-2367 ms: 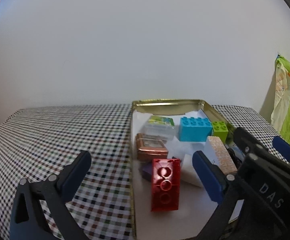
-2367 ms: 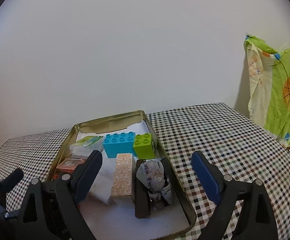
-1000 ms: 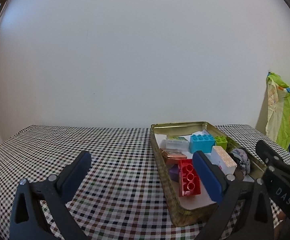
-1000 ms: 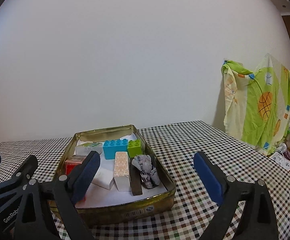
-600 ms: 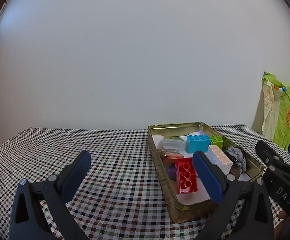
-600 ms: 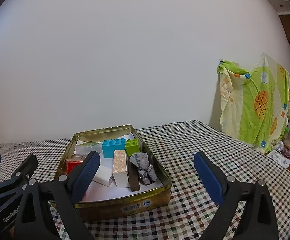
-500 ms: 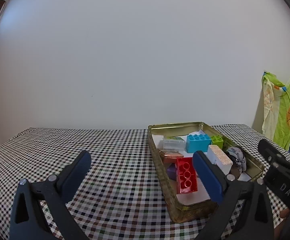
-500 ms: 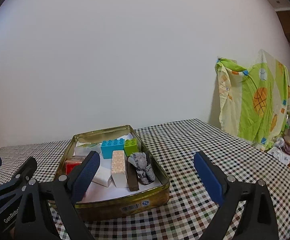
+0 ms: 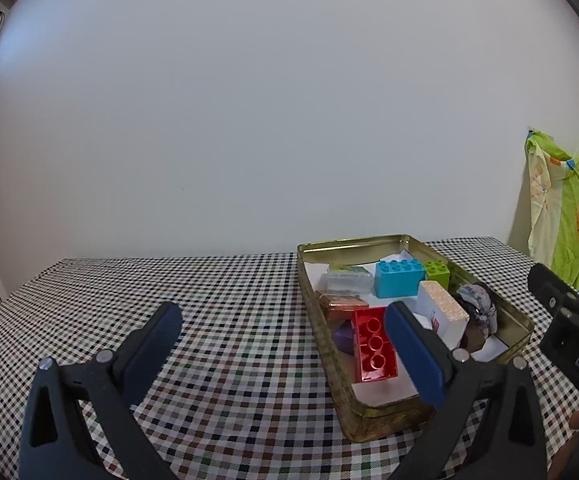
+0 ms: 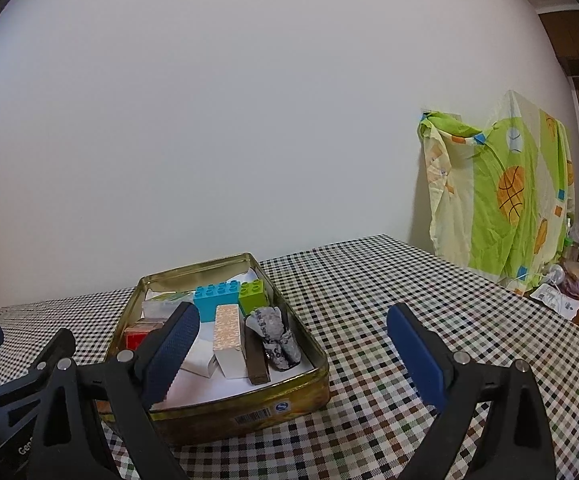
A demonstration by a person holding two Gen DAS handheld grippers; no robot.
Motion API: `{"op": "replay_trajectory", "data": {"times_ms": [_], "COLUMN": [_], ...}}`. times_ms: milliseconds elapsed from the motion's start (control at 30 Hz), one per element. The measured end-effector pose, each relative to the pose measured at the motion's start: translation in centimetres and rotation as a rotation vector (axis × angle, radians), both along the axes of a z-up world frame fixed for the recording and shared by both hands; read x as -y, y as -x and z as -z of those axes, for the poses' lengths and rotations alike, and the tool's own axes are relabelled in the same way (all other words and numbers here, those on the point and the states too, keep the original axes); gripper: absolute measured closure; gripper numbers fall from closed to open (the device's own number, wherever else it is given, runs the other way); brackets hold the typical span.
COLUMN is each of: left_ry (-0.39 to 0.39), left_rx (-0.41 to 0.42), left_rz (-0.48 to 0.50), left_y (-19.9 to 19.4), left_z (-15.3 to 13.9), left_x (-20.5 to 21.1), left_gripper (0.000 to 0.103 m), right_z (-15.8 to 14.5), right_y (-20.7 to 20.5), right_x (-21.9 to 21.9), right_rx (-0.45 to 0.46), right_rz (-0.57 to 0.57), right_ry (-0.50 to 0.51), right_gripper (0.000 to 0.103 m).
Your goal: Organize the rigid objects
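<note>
While your left hand-held gripper (image 9: 281,344) hangs over the checked tabletop (image 9: 217,304) with its blue-padded fingers (image 9: 157,334) spread wide and nothing between them, your right hand-held gripper (image 10: 293,344) is just as wide and just as empty. Both sit on the near side of the shallow gold metal tin (image 10: 225,412), apart from it; the left one's right finger overlaps the tin's near corner only in view.

Inside the tin you have a red plastic building brick (image 9: 373,346) lying studs-down near the front left, a copper-coloured small box (image 9: 343,304) behind it, and a clear plastic case (image 9: 347,280) behind that. A turquoise building brick (image 10: 217,300) stands against the far wall with a lime green building brick (image 10: 254,295) touching its right side. A white rectangular box with a speckled beige top (image 10: 228,334) stands in the middle, a dark brown bar (image 10: 258,362) just beside it, and a crumpled grey patterned bundle (image 10: 275,336) lies against the right wall.

A green and yellow printed sheet (image 10: 505,200) hangs by the wall, well apart.
</note>
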State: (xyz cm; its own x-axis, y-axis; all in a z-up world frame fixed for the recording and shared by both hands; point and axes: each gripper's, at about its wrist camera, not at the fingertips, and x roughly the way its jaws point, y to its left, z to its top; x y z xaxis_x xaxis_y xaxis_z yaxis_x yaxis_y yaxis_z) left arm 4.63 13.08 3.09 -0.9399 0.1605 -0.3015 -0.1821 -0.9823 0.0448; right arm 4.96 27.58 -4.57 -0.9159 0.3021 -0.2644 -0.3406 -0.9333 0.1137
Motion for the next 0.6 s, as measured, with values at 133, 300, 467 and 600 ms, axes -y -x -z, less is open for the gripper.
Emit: {"op": "replay_trajectory", "data": {"times_ms": [133,300,467,600], "left_ry": [0.004,0.007,0.002,-0.017], "left_rx": [-0.011,-0.017,-0.021,-0.003], "left_rz": [0.01,0.021,0.035,0.03], "left_y": [-0.22,-0.4,-0.44,-0.18], "left_z": [-0.06,-0.13,-0.14,-0.08], "left_x": [-0.07,-0.26,-0.36,-0.04], "left_gripper": [0.001,0.0,0.0,0.001], "right_z": [0.0,0.02,0.07,0.12], "right_y": [-0.18,-0.23,-0.32,-0.4], "right_x": [0.12,-0.1,0.2,0.28], "right_rx": [-0.001,-0.004,-0.003,-0.001], "right_rz": [0.001,0.006,0.006,0.006], "right_ry": [-0.002,0.0,-0.011,-0.012], "right_gripper": [0.006,0.006,0.006,0.006]}}
